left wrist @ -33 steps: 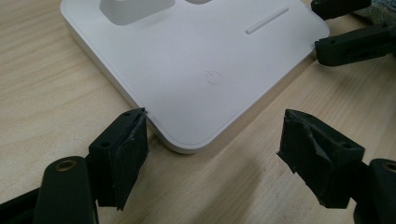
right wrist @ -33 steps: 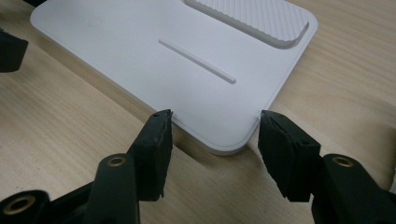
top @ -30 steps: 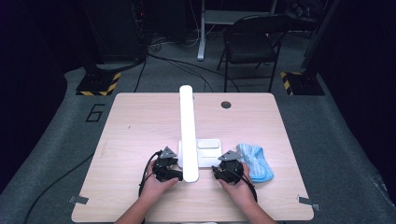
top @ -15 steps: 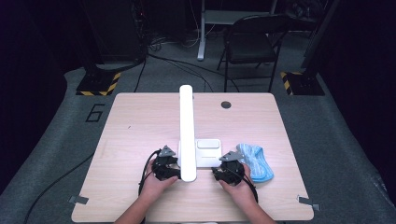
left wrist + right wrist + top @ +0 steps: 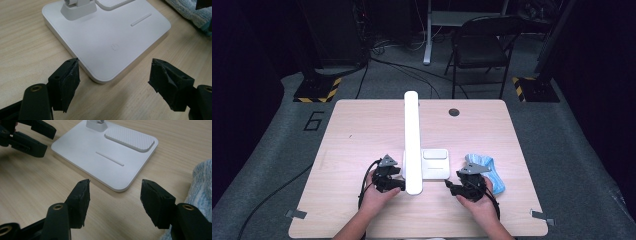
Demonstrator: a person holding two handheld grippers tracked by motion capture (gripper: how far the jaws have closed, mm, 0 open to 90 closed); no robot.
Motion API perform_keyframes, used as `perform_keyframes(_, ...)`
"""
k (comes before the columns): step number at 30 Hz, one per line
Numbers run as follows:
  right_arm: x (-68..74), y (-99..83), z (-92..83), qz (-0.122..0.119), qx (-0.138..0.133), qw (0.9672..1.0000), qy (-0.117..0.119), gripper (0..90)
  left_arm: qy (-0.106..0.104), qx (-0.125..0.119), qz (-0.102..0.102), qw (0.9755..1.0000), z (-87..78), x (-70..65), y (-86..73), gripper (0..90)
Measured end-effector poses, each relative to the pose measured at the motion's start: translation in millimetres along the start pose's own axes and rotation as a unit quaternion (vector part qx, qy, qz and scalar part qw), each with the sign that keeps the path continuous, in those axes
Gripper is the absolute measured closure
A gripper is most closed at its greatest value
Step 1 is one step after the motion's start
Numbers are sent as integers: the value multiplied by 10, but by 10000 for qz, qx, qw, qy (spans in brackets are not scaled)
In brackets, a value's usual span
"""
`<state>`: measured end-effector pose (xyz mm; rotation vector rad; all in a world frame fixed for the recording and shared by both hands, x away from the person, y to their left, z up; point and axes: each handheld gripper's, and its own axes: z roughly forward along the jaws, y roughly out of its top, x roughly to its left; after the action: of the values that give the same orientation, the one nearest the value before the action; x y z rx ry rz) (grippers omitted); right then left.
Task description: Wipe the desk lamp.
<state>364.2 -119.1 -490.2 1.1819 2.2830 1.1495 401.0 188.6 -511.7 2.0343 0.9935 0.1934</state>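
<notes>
A white plastic desk lamp with a flat square base (image 5: pixel 435 165) and a long straight arm (image 5: pixel 412 140) is standing on the pale wooden table (image 5: pixel 362 130), lying between the two tools.

The left gripper (image 5: pixel 115 82) is resting low over the table with its jaws standing apart and nothing between the pads. One rounded corner of the lamp base (image 5: pixel 105 42) is lying just ahead of it, reaching towards the gap between the jaws without touching either pad; the small power symbol on the base is sitting just beyond that corner. In the high view this left gripper (image 5: pixel 398 181) is sitting just beside the near end of the lamp arm.

The right gripper (image 5: pixel 115 197) is also hovering near the table with its jaws parted; they have just been opening wider, and nothing is sitting between them. Another corner of the base (image 5: pixel 110 152) is lying just ahead of its jaws, apart from both pads. A crumpled blue-and-white cloth (image 5: pixel 200 185) is lying just beside its right-hand jaw.
</notes>
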Motion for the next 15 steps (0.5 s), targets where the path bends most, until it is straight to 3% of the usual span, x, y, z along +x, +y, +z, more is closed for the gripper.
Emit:
perform_keyframes(5,-16,-56,-97,-101,6,9999,136,389,32,-74,65,9999,-102,-19,1,239)
perform_keyframes(9,-72,-104,-161,-16,-95,9995,316,389,62,-96,82,9999,-216,-19,-41,240)
perform_keyframes(12,-156,-138,-205,230,-259,9978,557,389,81,-177,-12,9998,-273,1,-92,240)
perform_keyframes(15,-226,-160,-225,462,-311,9966,605,389,107,-161,-89,9998,-335,41,-137,240)
